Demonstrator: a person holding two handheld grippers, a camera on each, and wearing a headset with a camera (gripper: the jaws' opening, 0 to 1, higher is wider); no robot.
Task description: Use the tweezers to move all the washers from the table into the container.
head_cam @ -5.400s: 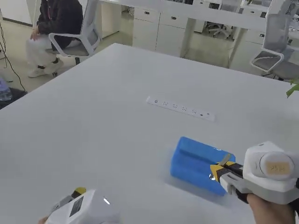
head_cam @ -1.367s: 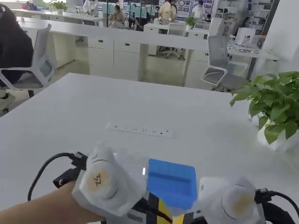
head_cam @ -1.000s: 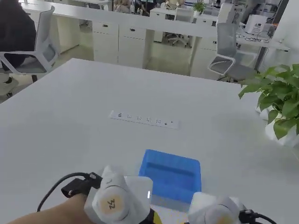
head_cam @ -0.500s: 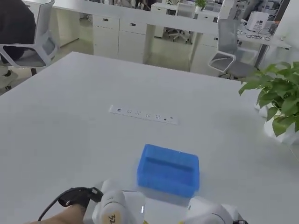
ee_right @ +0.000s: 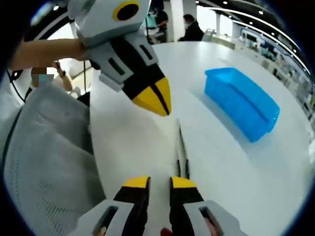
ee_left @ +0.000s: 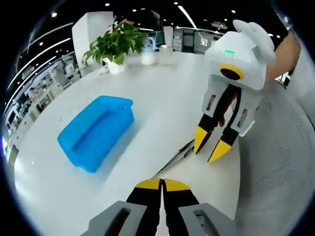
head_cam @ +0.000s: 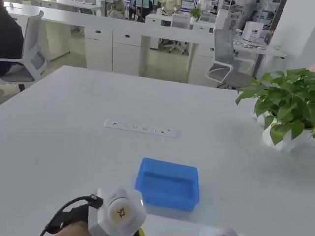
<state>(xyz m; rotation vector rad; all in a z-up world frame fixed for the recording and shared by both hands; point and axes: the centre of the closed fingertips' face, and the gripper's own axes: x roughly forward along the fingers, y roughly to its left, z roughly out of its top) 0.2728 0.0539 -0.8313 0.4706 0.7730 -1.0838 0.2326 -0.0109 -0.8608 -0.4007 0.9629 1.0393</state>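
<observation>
The metal tweezers [ee_left: 176, 158] lie flat on the white table [ee_left: 162, 93], between my two grippers. My left gripper [ee_left: 161, 184] is shut, its yellow tips just short of the tweezers' near end. My right gripper [ee_right: 159, 183] stands open, with the tweezers [ee_right: 182, 152] running up to its right fingertip. Each gripper faces the other: the right gripper [ee_left: 209, 145] in the left gripper view, the left gripper [ee_right: 156, 101] in the right gripper view. The blue container [head_cam: 167, 183] sits beyond them, and its inside is hidden from here.
A white power strip [head_cam: 140, 129] lies further back on the table. A potted plant [head_cam: 285, 110] stands at the right edge. Office chairs [head_cam: 27, 54] and desks are behind the table. A grey mesh chair seat [ee_right: 44, 162] is close under the grippers.
The head camera has lifted and swung, so both grippers have dropped to the bottom edge of the head view. The blue container has stayed in place on the table.
</observation>
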